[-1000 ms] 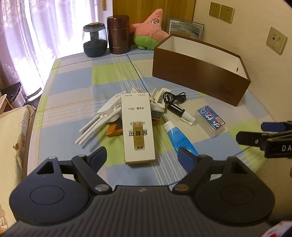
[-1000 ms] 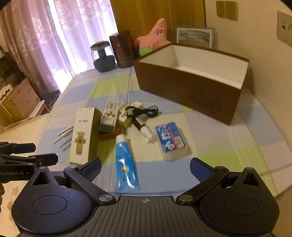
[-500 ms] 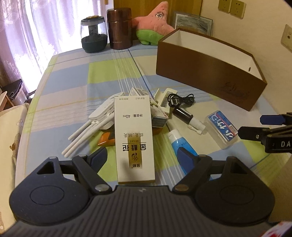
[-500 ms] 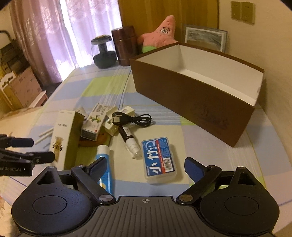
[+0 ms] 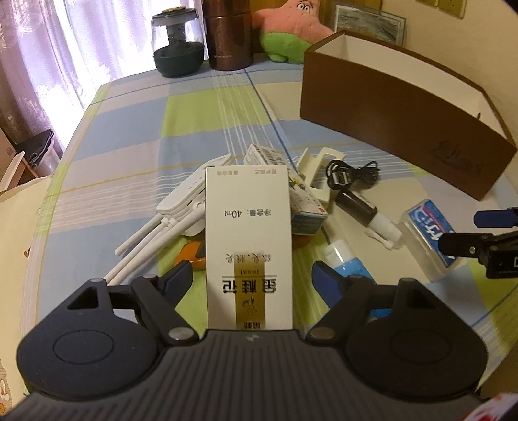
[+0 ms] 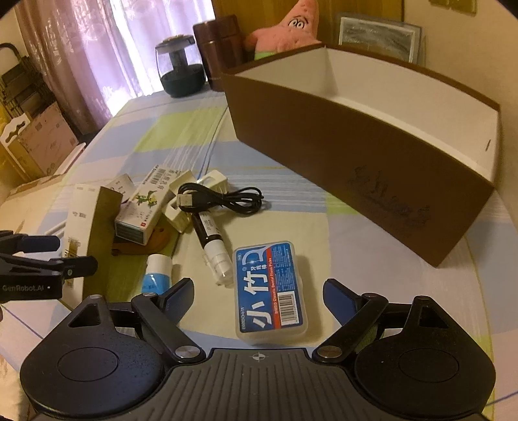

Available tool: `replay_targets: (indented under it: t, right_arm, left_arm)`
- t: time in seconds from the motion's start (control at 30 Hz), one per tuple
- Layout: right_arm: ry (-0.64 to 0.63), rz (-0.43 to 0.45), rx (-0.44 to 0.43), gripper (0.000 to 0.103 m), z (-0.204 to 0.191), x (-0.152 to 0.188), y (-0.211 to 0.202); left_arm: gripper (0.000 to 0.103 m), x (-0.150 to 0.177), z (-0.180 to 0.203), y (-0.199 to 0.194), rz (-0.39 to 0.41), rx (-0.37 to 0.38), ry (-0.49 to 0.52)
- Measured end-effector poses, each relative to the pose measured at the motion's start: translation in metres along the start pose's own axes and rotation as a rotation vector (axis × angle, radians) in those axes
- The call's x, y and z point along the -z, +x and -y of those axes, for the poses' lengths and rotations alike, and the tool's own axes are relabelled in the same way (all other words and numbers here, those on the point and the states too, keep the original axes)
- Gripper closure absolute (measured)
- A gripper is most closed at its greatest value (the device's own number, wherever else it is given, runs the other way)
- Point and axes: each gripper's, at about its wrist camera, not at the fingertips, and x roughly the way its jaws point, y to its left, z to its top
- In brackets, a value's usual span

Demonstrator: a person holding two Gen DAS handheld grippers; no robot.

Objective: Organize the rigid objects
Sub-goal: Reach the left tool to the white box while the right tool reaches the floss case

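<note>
My left gripper [image 5: 252, 275] is open, its jaws on either side of a tall white box with gold lettering [image 5: 248, 239]. My right gripper [image 6: 257, 291] is open around a clear floss-pick case with a blue label [image 6: 270, 288] lying flat on the cloth. A brown open box with a white inside [image 6: 356, 155] stands behind it; it also shows in the left wrist view [image 5: 404, 123]. Between the two lie a blue tube [image 5: 349, 262], a black-and-white pen-like tube [image 6: 210, 239], a black cable [image 6: 223, 197], a green medicine box [image 6: 142, 207] and a white router with antennas [image 5: 181, 210].
A dark glass jar [image 5: 178, 42], a brown canister [image 5: 230, 35] and a pink star plush [image 5: 291, 29] stand at the table's far edge. The wall with a picture frame [image 6: 378, 32] is close behind the brown box. Cardboard boxes [image 6: 35, 142] stand off the table's left.
Both grippers have moved forward and lower. The white box now sits between my left jaws and the floss-pick case between my right jaws. Nothing on the table has shifted.
</note>
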Motion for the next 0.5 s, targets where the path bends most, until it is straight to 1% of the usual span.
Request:
replay_targets:
  t: [0.17,0.23,0.33,0.4,0.5]
  right_arm:
    - [-0.014,-0.015,-0.012,0.018,0.002,-0.004,0.012]
    - [-0.021,-0.024,-0.012,0.018,0.002,-0.006,0.017]
    - [-0.033,-0.034,-0.015,0.019,0.001,-0.008,0.022]
    - [-0.041,-0.043,-0.013,0.021,0.001,-0.009,0.026]
    - [-0.052,-0.063,-0.006,0.028,0.0,-0.01,0.032]
  left_arm:
    - [0.038,-0.005,-0.002,0.009,-0.019,0.01,-0.018]
    - [0.039,-0.006,-0.003,0.012,-0.023,0.007,-0.022]
    - [0.047,-0.007,-0.005,0.015,-0.026,0.011,-0.025]
    - [0.048,-0.007,-0.005,0.015,-0.024,0.015,-0.02]
    - [0.048,-0.007,-0.005,0.014,-0.018,0.017,-0.005]
